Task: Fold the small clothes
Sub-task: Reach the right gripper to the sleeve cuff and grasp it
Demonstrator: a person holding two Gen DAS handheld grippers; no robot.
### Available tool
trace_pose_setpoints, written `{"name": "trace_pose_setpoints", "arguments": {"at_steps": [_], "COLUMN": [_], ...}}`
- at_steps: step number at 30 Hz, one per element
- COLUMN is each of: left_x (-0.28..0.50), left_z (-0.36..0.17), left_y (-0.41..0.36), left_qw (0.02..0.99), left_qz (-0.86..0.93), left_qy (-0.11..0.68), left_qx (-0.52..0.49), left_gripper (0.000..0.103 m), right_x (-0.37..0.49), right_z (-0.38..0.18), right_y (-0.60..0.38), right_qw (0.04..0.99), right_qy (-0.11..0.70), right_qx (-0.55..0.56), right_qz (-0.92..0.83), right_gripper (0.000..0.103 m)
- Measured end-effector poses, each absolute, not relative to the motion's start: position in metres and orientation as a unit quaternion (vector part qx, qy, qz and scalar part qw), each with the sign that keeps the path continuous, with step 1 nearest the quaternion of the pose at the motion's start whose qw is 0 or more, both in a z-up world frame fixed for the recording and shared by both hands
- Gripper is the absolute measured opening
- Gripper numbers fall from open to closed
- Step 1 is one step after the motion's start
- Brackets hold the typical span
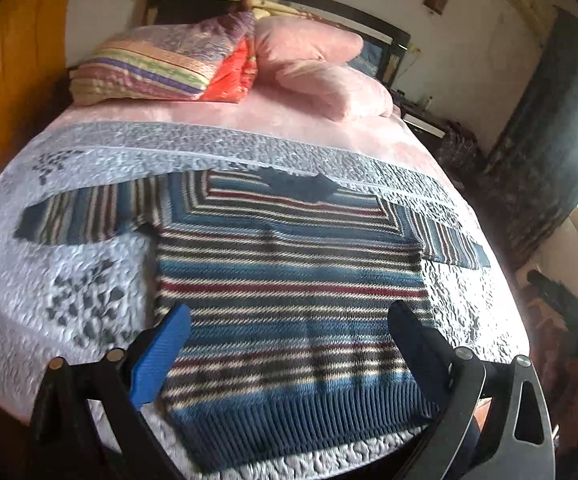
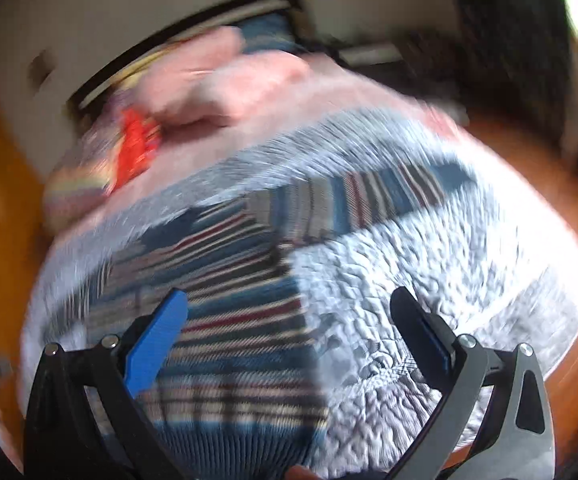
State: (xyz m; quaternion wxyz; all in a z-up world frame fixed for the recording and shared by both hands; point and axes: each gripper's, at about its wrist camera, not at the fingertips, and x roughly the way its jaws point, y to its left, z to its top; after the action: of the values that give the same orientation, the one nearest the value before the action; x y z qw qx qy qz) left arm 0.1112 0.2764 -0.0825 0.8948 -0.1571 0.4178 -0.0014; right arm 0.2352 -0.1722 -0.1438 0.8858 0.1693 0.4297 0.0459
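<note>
A small striped knit sweater (image 1: 289,264) in blue, white, red and dark bands lies flat on the bed, sleeves spread out to both sides and ribbed hem nearest me. My left gripper (image 1: 289,316) hangs open above the lower body of the sweater, its blue pads (image 1: 161,356) wide apart with nothing between them. In the right wrist view, which is motion-blurred, the sweater (image 2: 229,280) fills the left half and its right sleeve (image 2: 369,196) stretches away. My right gripper (image 2: 289,308) is open over the sweater's right edge and the quilt.
A pale grey quilted bedspread (image 1: 89,288) covers the near part of the bed. A pink blanket (image 1: 281,120), two pink pillows (image 1: 329,80) and a striped folded quilt (image 1: 161,64) lie by the dark headboard. Wooden floor (image 2: 549,184) and a dark curtain (image 1: 537,152) flank the bed's right side.
</note>
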Motion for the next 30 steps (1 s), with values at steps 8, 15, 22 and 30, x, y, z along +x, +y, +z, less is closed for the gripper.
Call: {"name": "trace_pose_setpoints", "arguments": {"at_steps": [8,15,22,30], "left_x": [0.150,0.175,0.193,0.207], "left_z": [-0.115,-0.132,-0.155,-0.182], "left_y": [0.252,0.243,0.240,0.236], "left_qw": [0.882,0.885,0.878,0.858], "left_qz": [-0.035,-0.007,0.000,-0.006], "left_qy": [0.437,0.433,0.439,0.466], "left_qx": [-0.170,-0.171,-0.191,-0.214], "left_gripper": [0.099,0.099,0.099,0.099], "right_x": [0.343,0.403,0.440,0.468], "right_z": [-0.264,-0.319,-0.364,-0.381], "right_y": [-0.335,-0.421,-0.456,-0.453], "right_qw": [0.769,0.728,0.715,0.728], "right_qy": [0.444,0.379,0.381,0.393], "right_qx": [0.459,0.571,0.582,0.558], "right_qz": [0.008,-0.034,-0.063,-0.061], "right_gripper": [0.057,0.052,0.047,0.046]}}
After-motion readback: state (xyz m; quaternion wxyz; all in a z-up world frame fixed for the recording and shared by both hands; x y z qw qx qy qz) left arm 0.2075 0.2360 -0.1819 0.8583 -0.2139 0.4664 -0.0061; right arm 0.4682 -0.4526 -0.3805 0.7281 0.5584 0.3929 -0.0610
